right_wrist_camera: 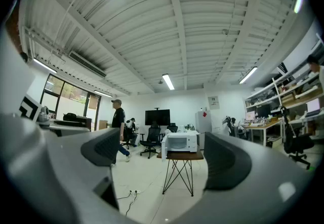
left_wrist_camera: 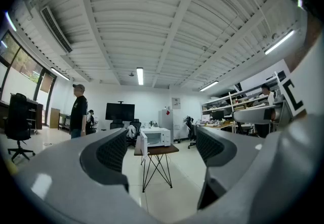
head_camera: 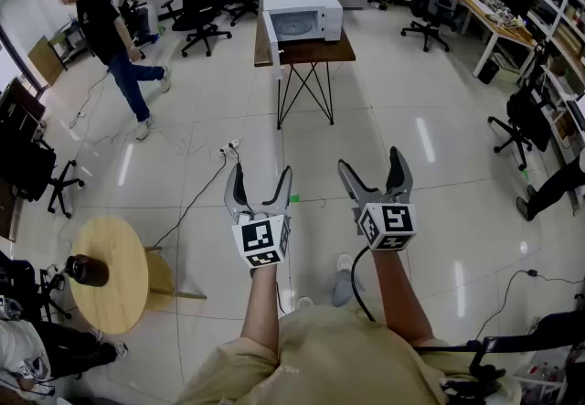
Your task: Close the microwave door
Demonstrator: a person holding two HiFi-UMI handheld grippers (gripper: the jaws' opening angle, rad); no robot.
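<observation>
Both claws, left and right, gape wide and empty. The microwave sits far off on its table, door open.

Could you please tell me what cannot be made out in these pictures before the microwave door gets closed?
1. Inside of the microwave: too small and far off in all three views to tell if anything is in it.
2. Its open door: edge-on in the head view; handle and latch too small.
3. A person at the right: cut off by the head view's edge.
</observation>
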